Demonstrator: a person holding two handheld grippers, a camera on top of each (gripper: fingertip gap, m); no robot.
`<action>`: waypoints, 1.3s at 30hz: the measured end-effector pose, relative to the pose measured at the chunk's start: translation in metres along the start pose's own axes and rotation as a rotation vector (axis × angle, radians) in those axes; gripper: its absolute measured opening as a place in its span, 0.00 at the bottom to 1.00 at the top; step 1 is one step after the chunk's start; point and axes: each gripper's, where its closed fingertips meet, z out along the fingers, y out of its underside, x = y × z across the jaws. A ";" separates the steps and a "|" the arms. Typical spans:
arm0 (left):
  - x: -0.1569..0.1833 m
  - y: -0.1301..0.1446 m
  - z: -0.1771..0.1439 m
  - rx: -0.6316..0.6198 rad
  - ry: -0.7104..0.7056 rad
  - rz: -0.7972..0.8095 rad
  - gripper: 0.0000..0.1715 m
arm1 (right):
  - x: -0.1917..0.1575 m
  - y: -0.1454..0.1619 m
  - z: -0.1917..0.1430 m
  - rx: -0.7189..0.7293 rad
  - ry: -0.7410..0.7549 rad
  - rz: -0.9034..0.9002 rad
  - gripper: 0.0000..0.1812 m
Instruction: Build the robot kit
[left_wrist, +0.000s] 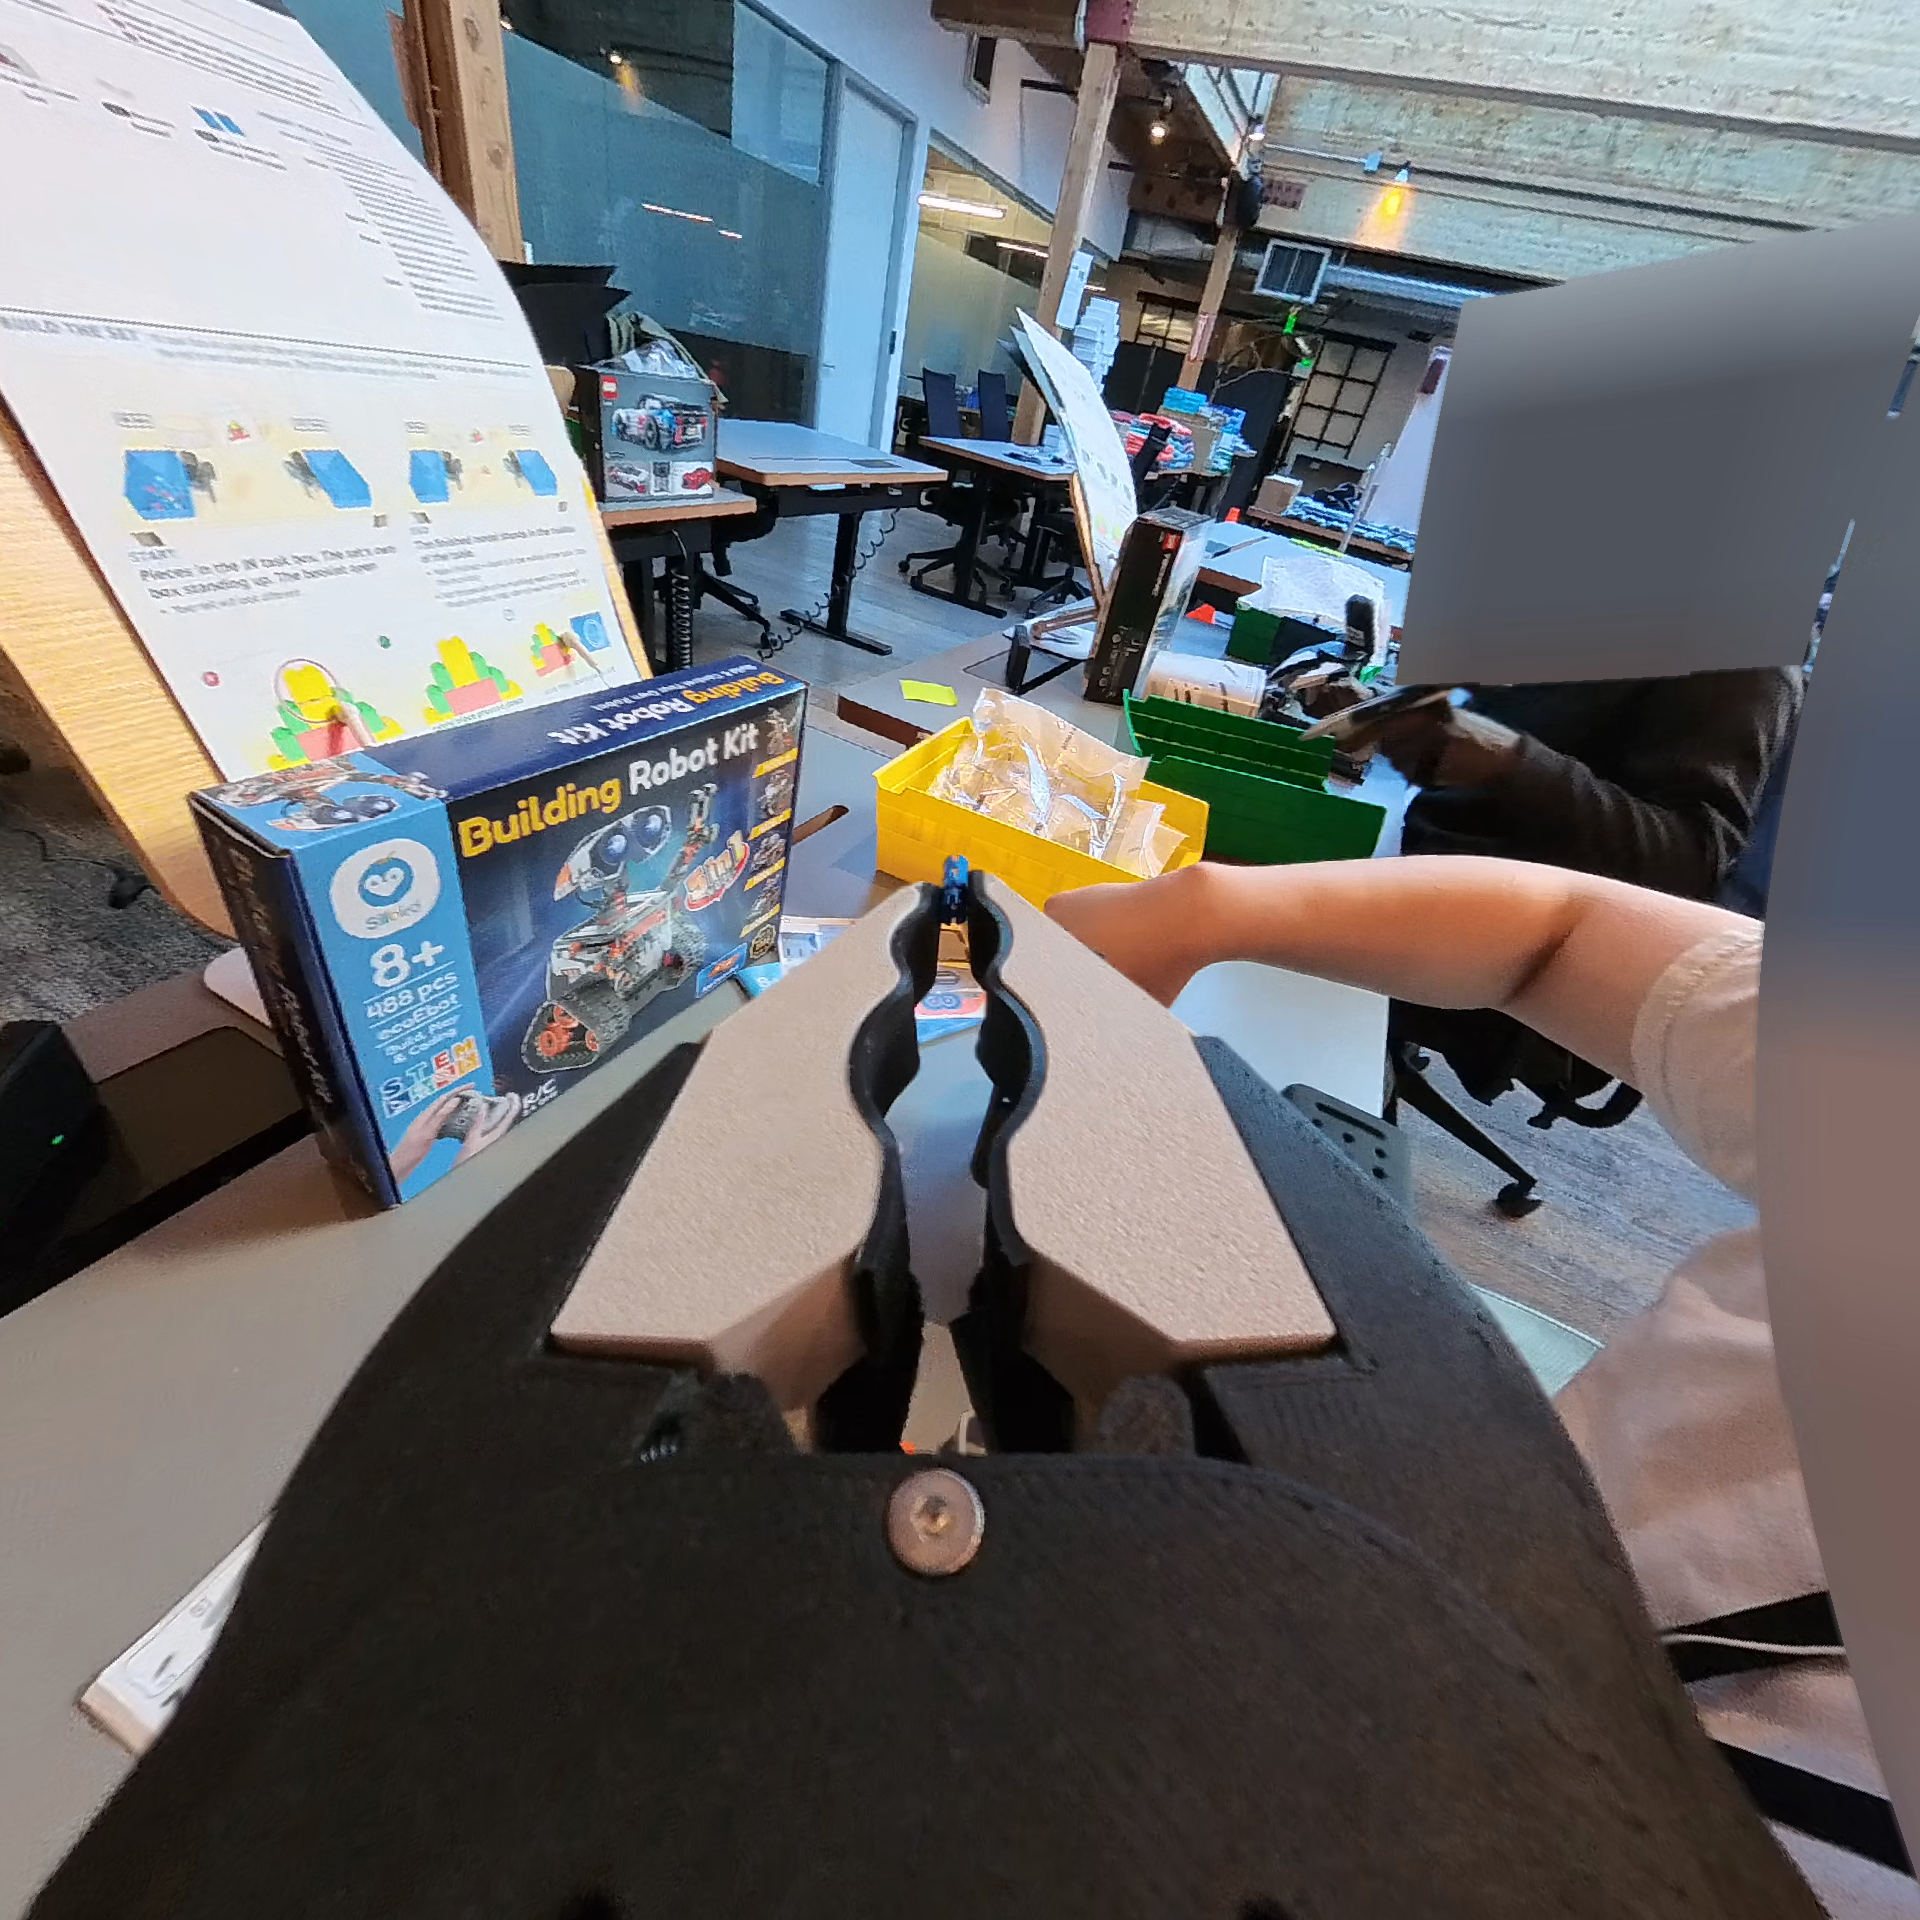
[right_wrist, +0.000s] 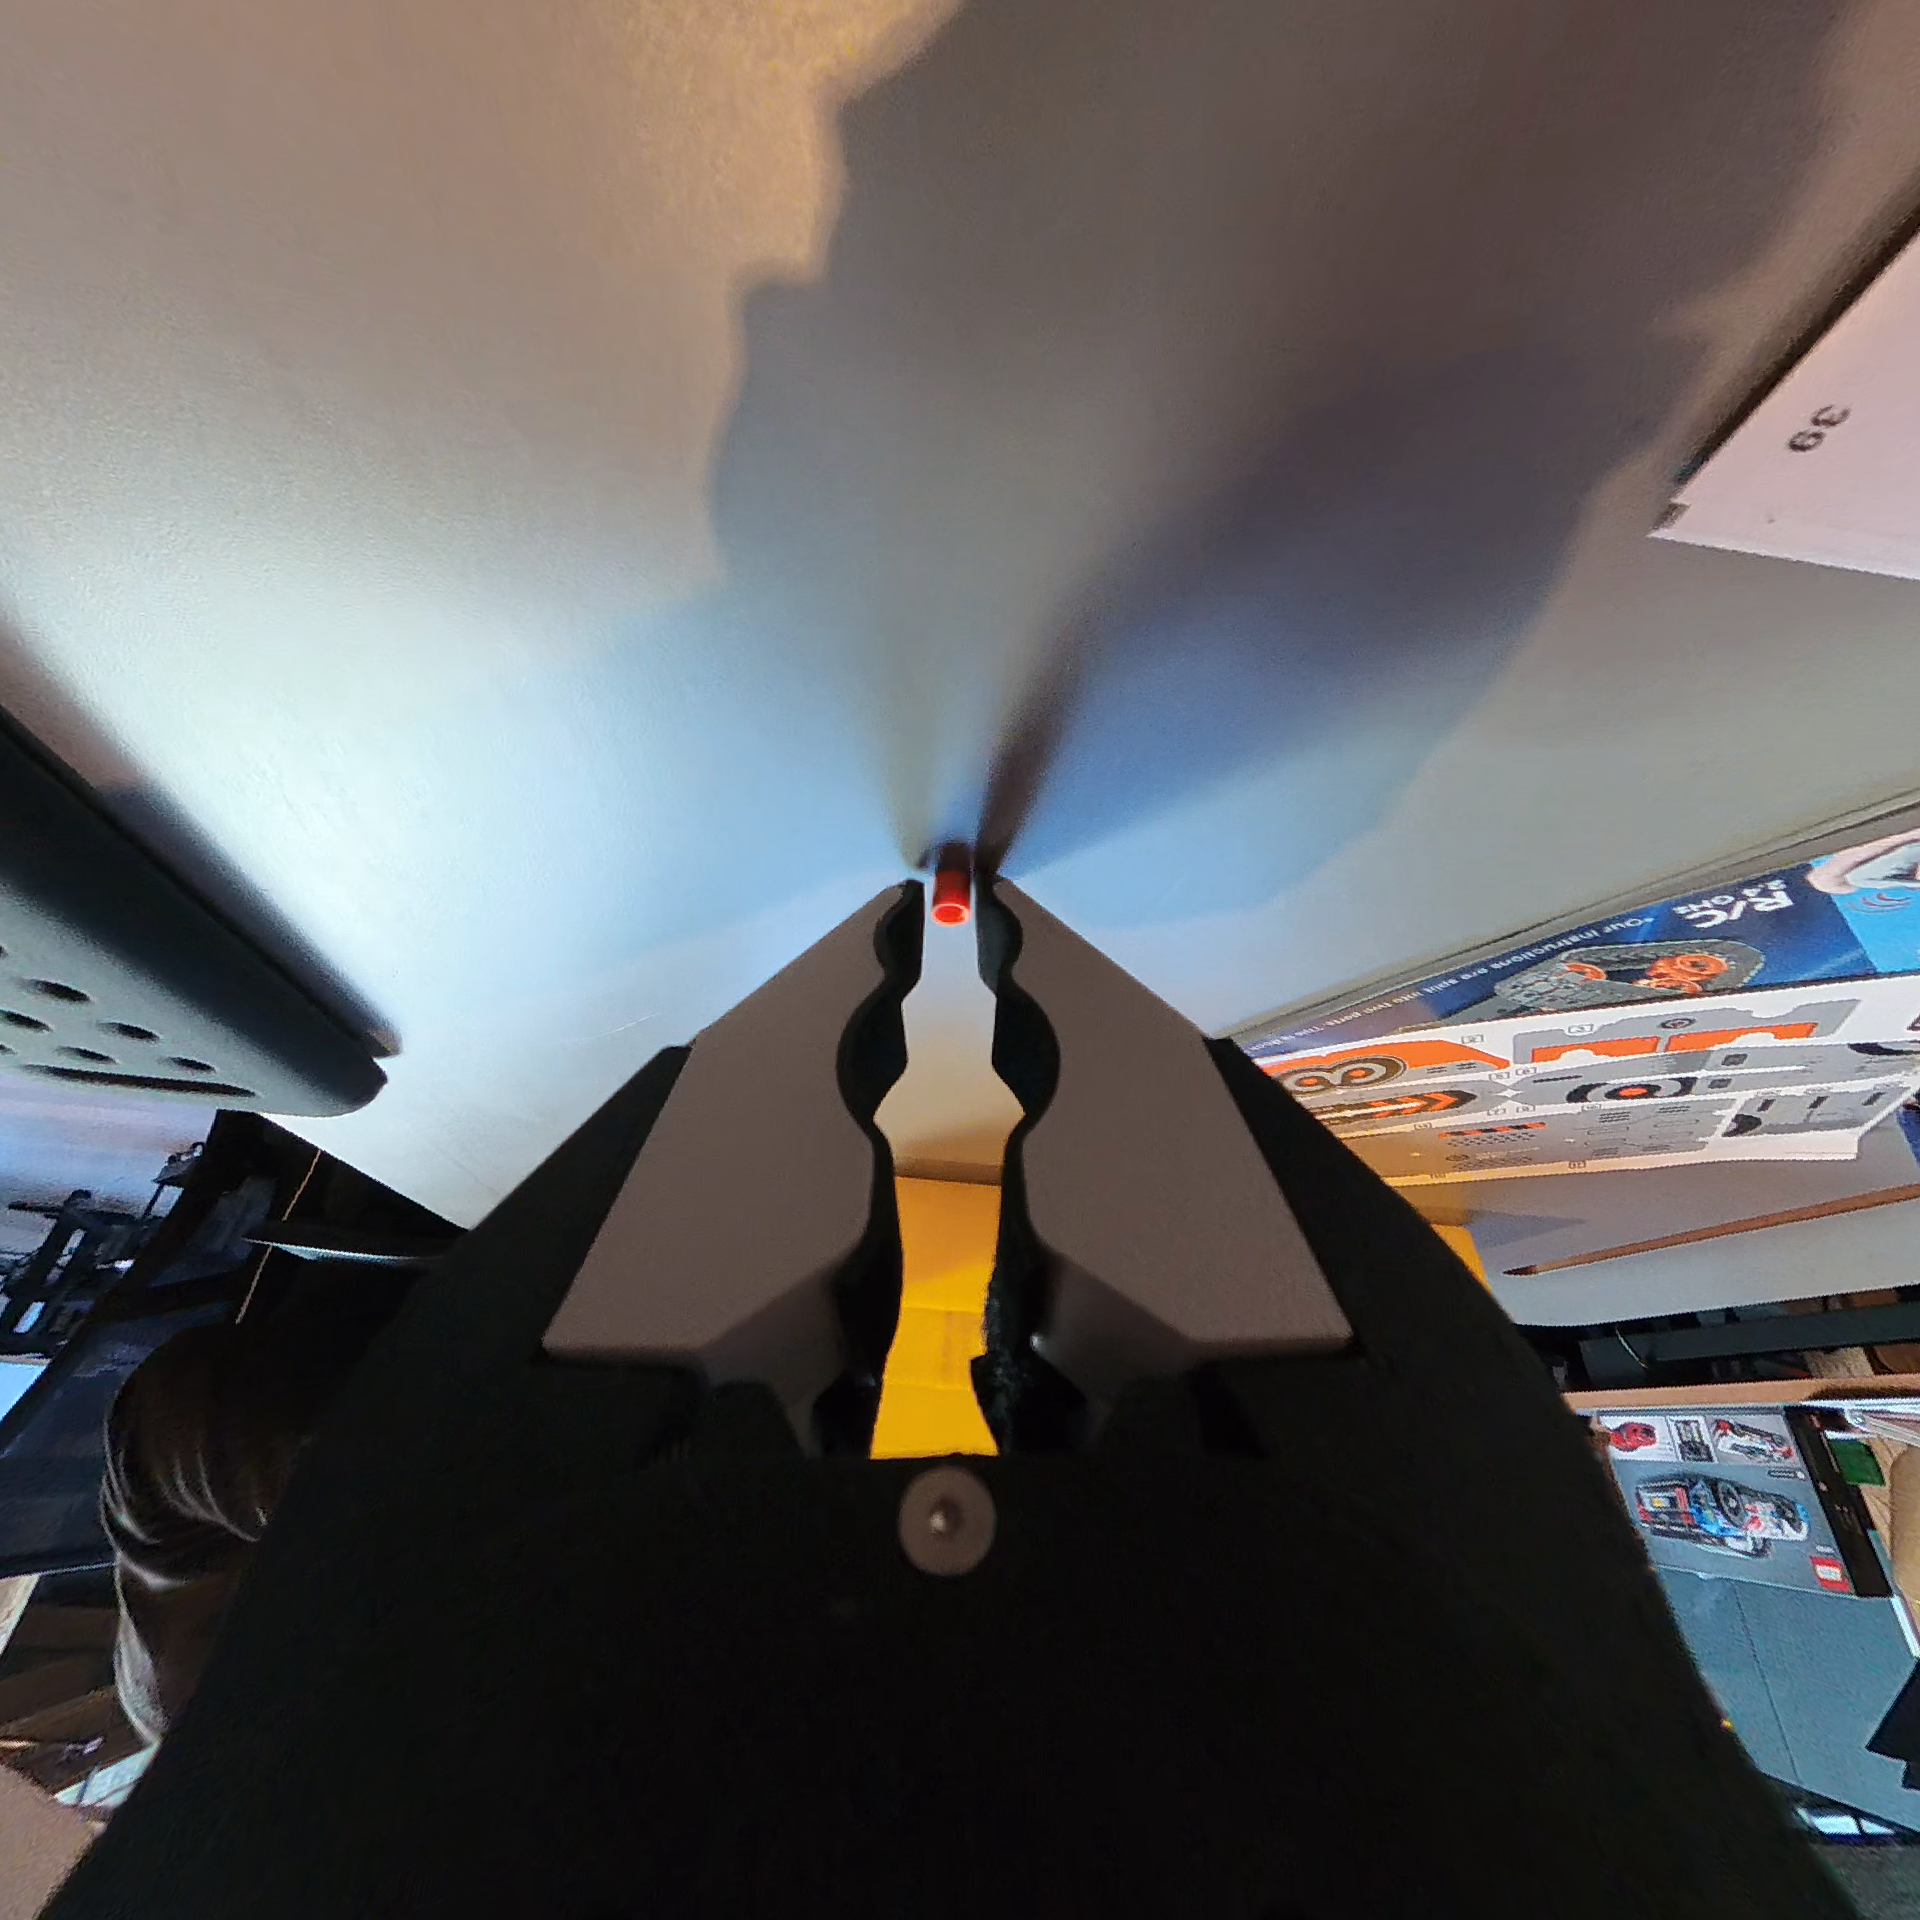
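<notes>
My left gripper (left_wrist: 953, 896) is shut on a small blue pin piece (left_wrist: 954, 878) held at its fingertips, above the grey table (left_wrist: 208, 1382). A blue robot-kit box (left_wrist: 499, 914) stands just to its left, and a person's bare forearm (left_wrist: 1351, 925) reaches in from the right behind the tips. My right gripper (right_wrist: 950, 896) is shut on a small red tube piece (right_wrist: 950, 896) and holds it right down at the pale table surface (right_wrist: 416, 623); the view is rotated. A sticker sheet (right_wrist: 1579, 1091) and a booklet (right_wrist: 1714, 945) lie to its right.
A yellow bin (left_wrist: 997, 842) of clear parts bags and a green bin (left_wrist: 1268, 800) sit behind the left gripper. A curved instruction board (left_wrist: 260, 416) rises at the left. A black perforated plate (right_wrist: 156, 987) lies left of the right gripper. Desks and chairs fill the room beyond. Across from one pair of fingers to the other is roughly 45 centimetres.
</notes>
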 end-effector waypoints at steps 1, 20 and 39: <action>0.000 0.000 0.000 0.000 0.006 -0.007 0.02 | 0.001 0.000 -0.001 0.003 0.009 -0.003 0.08; -0.002 0.004 0.007 -0.016 0.015 -0.019 0.02 | 0.001 0.002 -0.024 0.760 0.213 0.033 0.13; -0.004 0.007 0.011 -0.036 0.009 -0.026 0.02 | 0.002 -0.001 -0.002 0.600 0.115 -0.023 0.06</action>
